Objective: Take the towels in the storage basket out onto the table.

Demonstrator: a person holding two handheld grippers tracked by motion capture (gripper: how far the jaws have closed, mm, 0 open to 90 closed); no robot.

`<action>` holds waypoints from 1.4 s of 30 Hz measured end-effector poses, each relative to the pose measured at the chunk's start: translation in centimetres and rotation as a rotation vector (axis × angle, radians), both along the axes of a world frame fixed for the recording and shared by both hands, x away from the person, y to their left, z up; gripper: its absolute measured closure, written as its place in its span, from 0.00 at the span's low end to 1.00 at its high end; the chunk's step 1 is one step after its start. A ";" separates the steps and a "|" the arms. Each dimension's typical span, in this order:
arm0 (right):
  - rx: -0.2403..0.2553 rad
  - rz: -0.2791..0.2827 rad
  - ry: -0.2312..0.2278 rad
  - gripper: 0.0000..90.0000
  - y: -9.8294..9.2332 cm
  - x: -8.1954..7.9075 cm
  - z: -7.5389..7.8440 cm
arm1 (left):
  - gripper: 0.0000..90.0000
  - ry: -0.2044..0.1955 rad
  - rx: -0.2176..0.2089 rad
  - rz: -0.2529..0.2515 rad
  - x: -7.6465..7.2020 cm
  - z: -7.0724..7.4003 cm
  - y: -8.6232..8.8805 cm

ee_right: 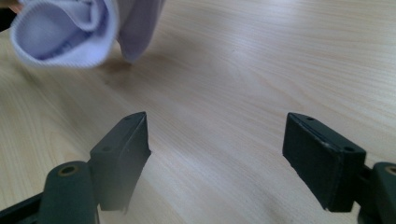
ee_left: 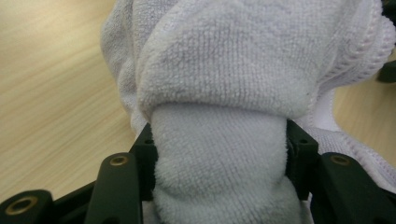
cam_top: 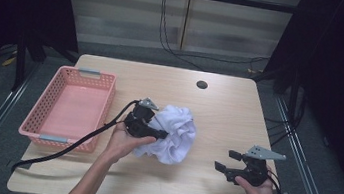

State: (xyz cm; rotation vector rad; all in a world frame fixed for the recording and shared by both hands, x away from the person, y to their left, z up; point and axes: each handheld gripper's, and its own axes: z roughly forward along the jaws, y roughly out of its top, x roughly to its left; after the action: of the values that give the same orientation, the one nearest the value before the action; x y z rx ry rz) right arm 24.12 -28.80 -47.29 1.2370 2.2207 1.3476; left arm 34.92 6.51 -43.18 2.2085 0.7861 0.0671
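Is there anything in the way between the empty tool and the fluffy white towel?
Nothing visible. The right tool sits open on the table, with bare wood between it and the white towel. The left tool has a fold of the towel between its pads.

Towel (ee_left: 219,60): cut off by the top, right and bottom edges of the left gripper view; in the right gripper view, cut off by the top edge.
Left tongs (cam_top: 162,135): tips buried in the towel folds in the high view; pad faces hidden behind the towel in the left gripper view.
Left tongs grip: towel fills the gap between the jaws, bulging at both sides.
Counter (cam_top: 219,108): near edge partly hidden by the forearms in the high view.
Basket (cam_top: 42,130): hole pattern too small to resolve.
Right tongs (ee_right: 217,149): bodies cut off by the bottom edge.
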 end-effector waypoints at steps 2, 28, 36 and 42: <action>-0.003 0.002 0.002 0.25 0.1 0.0 0.0 | 0.51 0.018 0.049 -0.015 0.0 -1.2 -0.5; 0.001 0.099 -0.045 0.27 3.7 1.3 2.3 | 0.44 -0.119 -0.118 -0.036 -2.8 2.0 2.8; -0.008 0.217 -0.052 0.54 8.4 3.4 3.0 | 0.73 -0.087 -0.077 -0.004 -6.3 -1.3 7.2; -0.029 0.303 -0.081 0.61 13.0 5.6 3.2 | 0.62 -0.101 -0.091 0.062 -5.6 -2.9 7.5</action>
State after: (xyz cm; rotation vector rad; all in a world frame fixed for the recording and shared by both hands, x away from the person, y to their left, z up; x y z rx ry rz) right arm 29.74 -15.79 -44.08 0.8433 2.4318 1.4348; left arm 29.29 14.03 -46.07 2.0780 0.7864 0.1691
